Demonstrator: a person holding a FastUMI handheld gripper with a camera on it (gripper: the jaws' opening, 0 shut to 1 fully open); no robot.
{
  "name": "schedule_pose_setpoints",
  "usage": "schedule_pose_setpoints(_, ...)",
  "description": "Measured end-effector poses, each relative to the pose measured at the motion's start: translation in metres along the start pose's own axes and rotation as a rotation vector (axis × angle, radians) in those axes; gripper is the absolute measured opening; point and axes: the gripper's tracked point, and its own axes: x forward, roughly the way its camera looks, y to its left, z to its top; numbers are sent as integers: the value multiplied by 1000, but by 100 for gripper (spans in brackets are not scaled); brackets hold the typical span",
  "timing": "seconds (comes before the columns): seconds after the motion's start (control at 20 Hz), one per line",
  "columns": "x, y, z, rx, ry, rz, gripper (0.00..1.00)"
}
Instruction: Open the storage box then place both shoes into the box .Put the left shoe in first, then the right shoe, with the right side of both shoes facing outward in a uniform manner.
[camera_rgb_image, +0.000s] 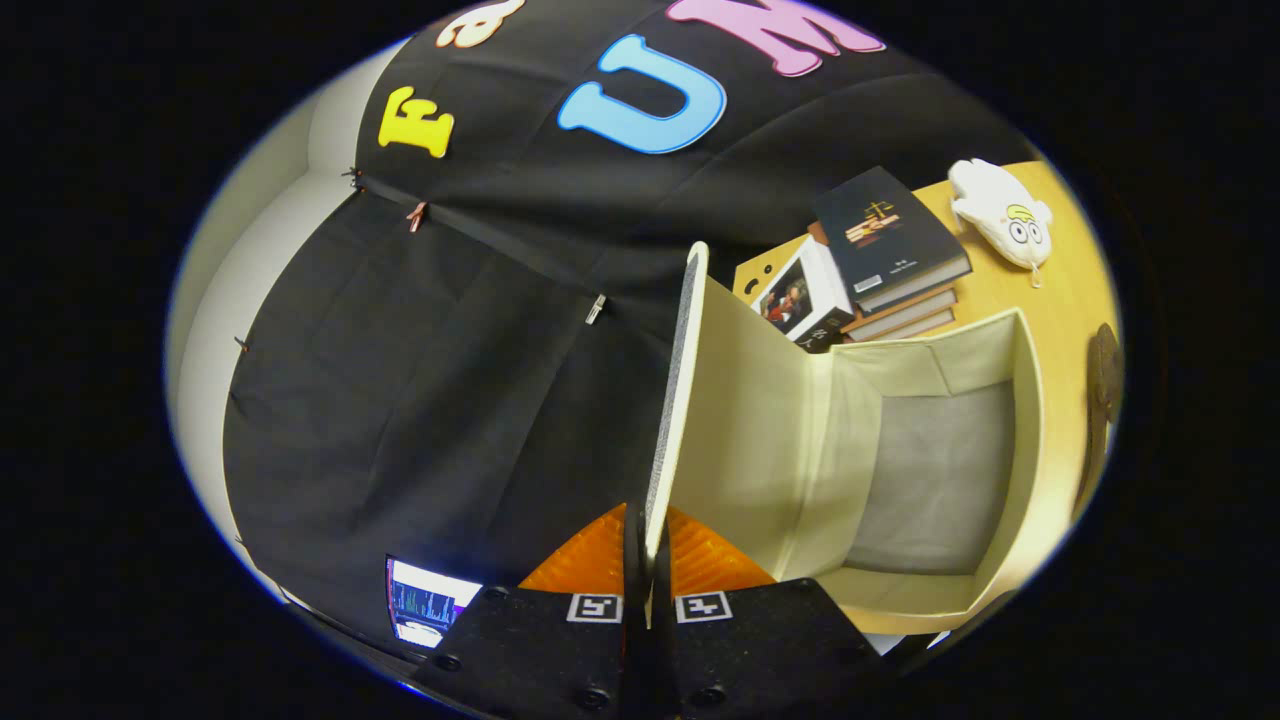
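My gripper (646, 560) is shut on the edge of the storage box's lid (680, 380). The lid stands swung up and open, seen edge-on, running away from my fingertips. Its cream inner face turns toward the box. To the right of the lid, the cream storage box (1020, 450) gapes open, showing a grey fabric bottom and nothing inside it. The box rests on a wooden table (1070, 290).
Beyond the box lies a stack of books (890, 250), with a white box (800, 300) leaning beside it. A white plush toy (1005, 210) lies farther right on the table. A dark brown object (1105, 370) sits at the table's right edge. A lit screen (425, 600) glows below left of my fingers.
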Motion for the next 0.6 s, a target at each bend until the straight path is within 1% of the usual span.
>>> schedule_pose_setpoints(0.15,34,13,-14,-18,33,-9,5)
schedule_pose_setpoints(0.4,80,16,-30,-20,68,-40,5)
schedule_pose_setpoints(0.6,95,18,-34,-40,75,-66,5)
